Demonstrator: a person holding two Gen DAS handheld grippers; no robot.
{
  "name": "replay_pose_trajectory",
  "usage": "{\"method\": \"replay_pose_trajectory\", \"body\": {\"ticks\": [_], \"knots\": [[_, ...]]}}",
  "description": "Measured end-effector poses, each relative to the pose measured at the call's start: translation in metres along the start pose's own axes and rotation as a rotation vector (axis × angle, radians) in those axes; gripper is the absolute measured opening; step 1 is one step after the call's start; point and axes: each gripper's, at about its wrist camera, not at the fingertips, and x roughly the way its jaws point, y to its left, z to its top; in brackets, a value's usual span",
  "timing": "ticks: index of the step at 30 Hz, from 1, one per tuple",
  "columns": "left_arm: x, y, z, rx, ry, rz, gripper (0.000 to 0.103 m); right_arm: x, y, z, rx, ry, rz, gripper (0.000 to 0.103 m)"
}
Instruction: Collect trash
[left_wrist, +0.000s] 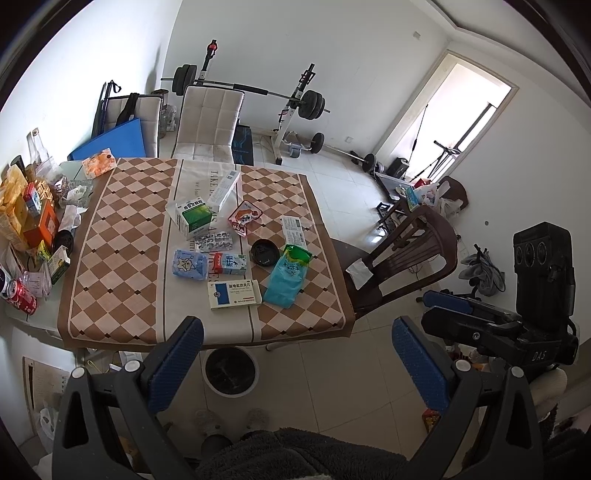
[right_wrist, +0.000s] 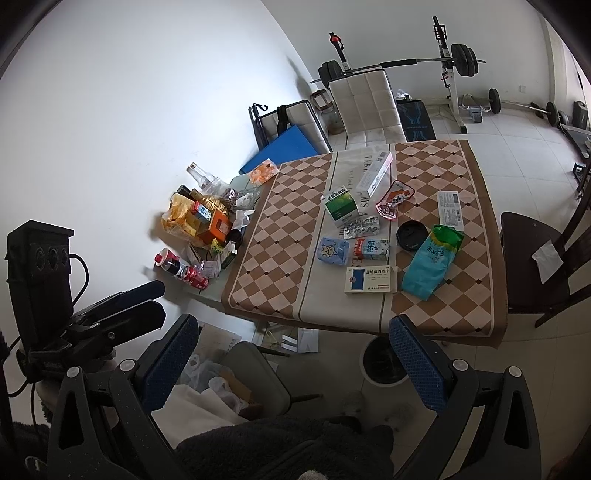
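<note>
Both tongs, left (left_wrist: 297, 363) and right (right_wrist: 293, 360), gape empty above one bin (left_wrist: 231, 373).

Lived-in room of a home, doubling as a gym corner.

White walls, pale tiled floor (left_wrist: 332, 177); desk (left_wrist: 122, 236) under a brown-and-cream checked cloth, strewn with medicine boxes and wrappers; cream padded chair (left_wrist: 210, 118); dark wooden chair (left_wrist: 402, 258); white barbell rack with black plates (left_wrist: 295, 103); white-rimmed round waste bin (left_wrist: 231, 371) under the desk edge; bright doorway (left_wrist: 454, 118).
</note>
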Motion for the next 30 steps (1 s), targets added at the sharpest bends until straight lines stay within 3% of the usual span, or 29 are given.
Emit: {"method": "replay_pose_trajectory", "body": {"ticks": [17,22,26,30], "knots": [[0.000,0.000,-0.001,0.000,0.000,-0.001,0.103,0.002,0.005,-0.004,0.001,0.000,0.003,0.103],[-0.005,-0.024,-0.005,-0.002,0.010,0.011,0.103,0.006,0.010,-0.007,0.019,0.003,-0.003,0.103],[0.011,-0.017,0.001,0.013,-0.007,0.168,0.103,0.011,0.009,-0.002,0.073,-0.012,-0.032,0.103],[0.054,0.009,0.010,0.012,0.009,0.374,0.103,0.036,-0.015,0.006,0.167,-0.035,-0.139,0.103]]}}
